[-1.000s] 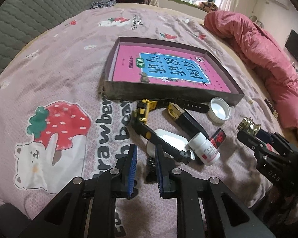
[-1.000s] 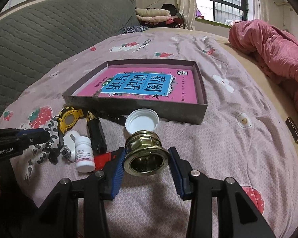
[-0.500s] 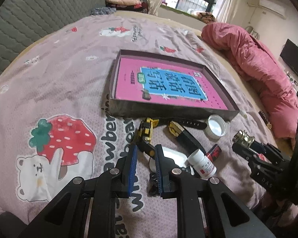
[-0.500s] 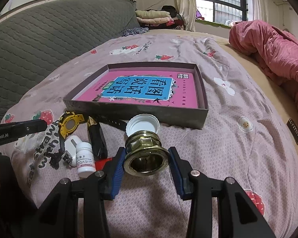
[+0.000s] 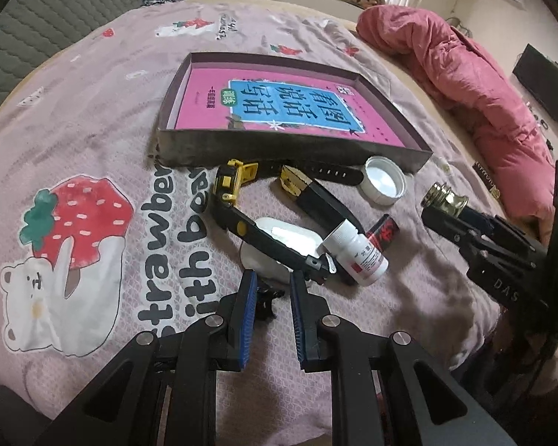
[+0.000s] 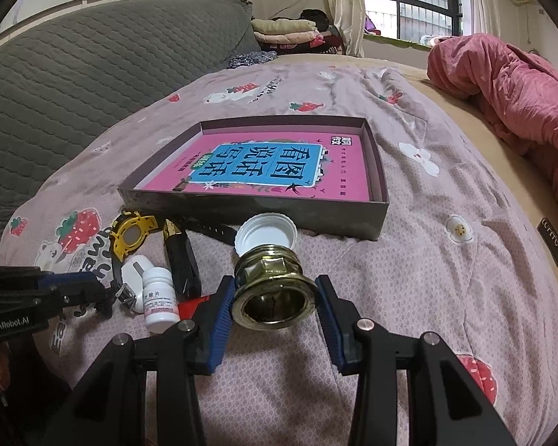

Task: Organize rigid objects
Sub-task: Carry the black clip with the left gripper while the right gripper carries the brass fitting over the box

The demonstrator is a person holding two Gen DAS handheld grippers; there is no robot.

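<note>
My right gripper point(image 6: 275, 297) is shut on a brass fitting point(image 6: 273, 290), also seen as the brass fitting point(image 5: 444, 197), and holds it above the blanket near a white cap point(image 6: 266, 232). My left gripper point(image 5: 271, 297) is closed to a narrow gap, low over a small black clip point(image 5: 266, 299) on the blanket; nothing is gripped. Just beyond lie a white oval case point(image 5: 279, 236), a yellow-and-black watch point(image 5: 234, 186), a black bar with a gold end point(image 5: 316, 200), a white pill bottle point(image 5: 361, 256) and a small red item point(image 5: 385, 230). A shallow dark box point(image 5: 290, 148) holds a pink book point(image 5: 271, 104).
Everything rests on a pink strawberry-print blanket point(image 5: 93, 130) on a bed. A red quilt point(image 5: 465, 67) is bunched at the right. A grey padded headboard point(image 6: 74, 74) and folded clothes point(image 6: 286, 31) are at the far end.
The left gripper drew back and up, then came down and forward over the small black clip. The right gripper and its brass fitting stayed still.
</note>
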